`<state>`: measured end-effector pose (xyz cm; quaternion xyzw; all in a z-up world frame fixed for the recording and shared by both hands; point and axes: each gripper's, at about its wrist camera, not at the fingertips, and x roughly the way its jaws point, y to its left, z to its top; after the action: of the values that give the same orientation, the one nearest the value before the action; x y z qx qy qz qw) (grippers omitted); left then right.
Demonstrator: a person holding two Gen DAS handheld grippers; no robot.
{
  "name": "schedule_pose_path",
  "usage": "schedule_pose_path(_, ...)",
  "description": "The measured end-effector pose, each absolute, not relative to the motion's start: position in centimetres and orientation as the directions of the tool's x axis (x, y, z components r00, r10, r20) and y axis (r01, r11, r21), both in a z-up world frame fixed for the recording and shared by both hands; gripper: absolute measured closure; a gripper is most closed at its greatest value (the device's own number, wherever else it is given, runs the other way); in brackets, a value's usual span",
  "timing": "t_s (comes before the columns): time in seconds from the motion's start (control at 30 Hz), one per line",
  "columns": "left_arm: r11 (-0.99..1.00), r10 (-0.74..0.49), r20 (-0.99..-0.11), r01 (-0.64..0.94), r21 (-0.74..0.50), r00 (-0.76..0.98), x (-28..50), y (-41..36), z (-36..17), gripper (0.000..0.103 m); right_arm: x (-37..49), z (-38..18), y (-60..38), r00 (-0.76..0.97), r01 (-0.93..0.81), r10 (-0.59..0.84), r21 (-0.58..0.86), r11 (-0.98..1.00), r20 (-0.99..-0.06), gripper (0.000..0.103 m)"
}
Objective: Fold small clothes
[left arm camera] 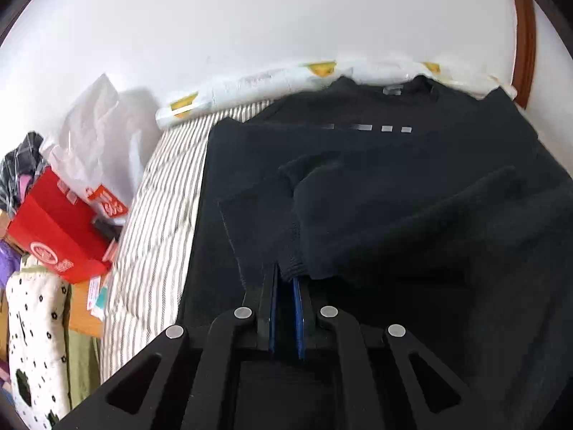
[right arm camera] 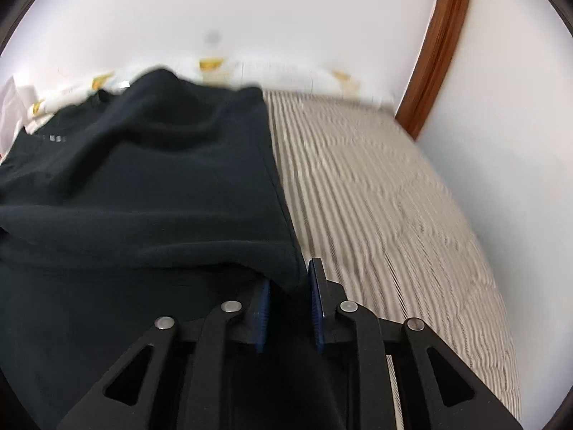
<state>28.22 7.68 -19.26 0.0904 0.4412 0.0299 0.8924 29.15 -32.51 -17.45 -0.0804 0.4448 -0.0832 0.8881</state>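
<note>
Off to my far left, beside the bed, sits a heap of clutter: a white cloth with black dots (left arm camera: 35, 326), a red cardboard box (left arm camera: 59, 229) above it, and a crumpled white plastic bag (left arm camera: 95, 136) leaning on the white wall (left arm camera: 250, 18). Next comes the bed with its striped sheet (left arm camera: 161, 193), and along the wall edge a white bundle printed with yellow shapes (left arm camera: 250, 84).

The black sweater (left arm camera: 394, 186) lies spread on that sheet, collar toward the wall, with a row of small pale marks across the chest. A sleeve or fold crosses its middle, ending in a ribbed cuff near me.

My left claw (left arm camera: 285, 283) is squeezed together on the sweater: the two blue pads sit almost against each other with the dark ribbed edge pinched between them at the near hem.

My right claw (right arm camera: 290, 283) is at the sweater's (right arm camera: 143, 179) right near corner. A bunched fold of the black cloth runs between its blue pads, which stand a little apart; the left pad is partly buried under the cloth, and the picture is too smeared for me to tell whether both pads press on it.

Right of that, the striped sheet (right arm camera: 394, 215) runs bare to the wall, where a curved brown wooden frame (right arm camera: 437, 53) rises.
</note>
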Motion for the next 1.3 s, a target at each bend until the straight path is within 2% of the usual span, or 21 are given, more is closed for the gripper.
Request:
schedule_pose_path(0.07,0.987,0.118,-0.790,0.018,0.161,0.602,27.7,8.1,-19.6,0.094,27.8,-16.3,-32.7,0.598,0.067,-0.218,-0.223,0.972,-0.771,0.068)
schedule_pose_path(0.17,0.992,0.090,-0.803,0.015,0.122,0.589,26.8,8.6,-19.6,0.092,26.2,-13.9,-33.5,0.643,0.051,-0.153,-0.157,0.986,-0.751,0.059)
schedule_pose_path(0.3,1.000,0.013,-0.808,-0.020,0.002,0.589,25.2,10.3,-19.1,0.089,25.3,-11.7,-32.8,0.685,0.030,-0.094,-0.102,0.994,-0.723,0.052)
schedule_pose_path(0.4,0.993,-0.040,-0.794,-0.063,-0.097,0.606,24.6,12.0,-18.2,0.068,26.0,-11.7,-32.1,0.680,0.023,-0.050,-0.047,0.999,-0.731,0.051)
schedule_pose_path(0.47,0.989,-0.059,-0.774,-0.069,-0.132,0.631,24.9,12.9,-17.4,0.043,26.8,-12.2,-31.4,0.671,0.018,-0.030,-0.024,1.000,-0.741,0.051)
schedule_pose_path(0.5,0.988,-0.059,-0.768,-0.072,-0.136,0.637,25.2,13.0,-17.2,0.043,27.0,-12.4,-31.1,0.666,0.017,-0.027,-0.021,1.000,-0.746,0.051)
schedule_pose_path(0.7,0.980,-0.090,-0.753,-0.077,-0.183,0.652,29.3,13.4,-17.4,0.044,27.4,-13.2,-30.2,0.652,0.011,-0.019,-0.016,1.000,-0.758,0.051)
schedule_pose_path(0.73,0.981,-0.085,-0.753,-0.077,-0.178,0.652,29.8,13.4,-17.6,0.048,27.1,-13.3,-30.2,0.648,0.014,-0.022,-0.017,1.000,-0.761,0.051)
schedule_pose_path(0.77,0.982,-0.085,-0.758,-0.076,-0.174,0.646,30.2,13.4,-18.1,0.058,26.9,-13.3,-30.3,0.645,0.019,-0.025,-0.016,1.000,-0.764,0.051)
schedule_pose_path(0.8,0.981,-0.096,-0.771,-0.073,-0.182,0.630,30.9,13.5,-18.7,0.060,26.9,-13.4,-30.6,0.641,0.024,-0.028,-0.017,1.000,-0.767,0.051)
schedule_pose_path(0.93,0.963,-0.147,-0.777,-0.091,-0.253,0.613,31.9,14.2,-20.1,0.060,26.7,-13.4,-31.4,0.639,0.049,-0.051,-0.025,0.998,-0.768,0.051)
schedule_pose_path(1.07,0.957,-0.149,-0.790,-0.114,-0.266,0.595,32.5,14.2,-20.6,0.059,27.5,-13.7,-32.0,0.636,0.068,-0.072,-0.038,0.997,-0.768,0.051)
schedule_pose_path(1.13,0.966,-0.126,-0.790,-0.107,-0.235,0.600,32.5,13.5,-20.4,0.068,28.3,-14.1,-32.2,0.629,0.079,-0.072,-0.029,0.996,-0.774,0.051)
schedule_pose_path(1.23,0.977,-0.076,-0.784,-0.110,-0.180,0.616,32.2,12.6,-19.5,0.093,29.1,-14.4,-32.1,0.631,0.085,-0.071,-0.023,0.996,-0.772,0.051)
schedule_pose_path(1.3,0.975,-0.080,-0.753,-0.107,-0.197,0.653,31.4,12.7,-18.3,0.095,29.4,-14.3,-32.0,0.649,0.088,-0.075,-0.024,0.996,-0.757,0.051)
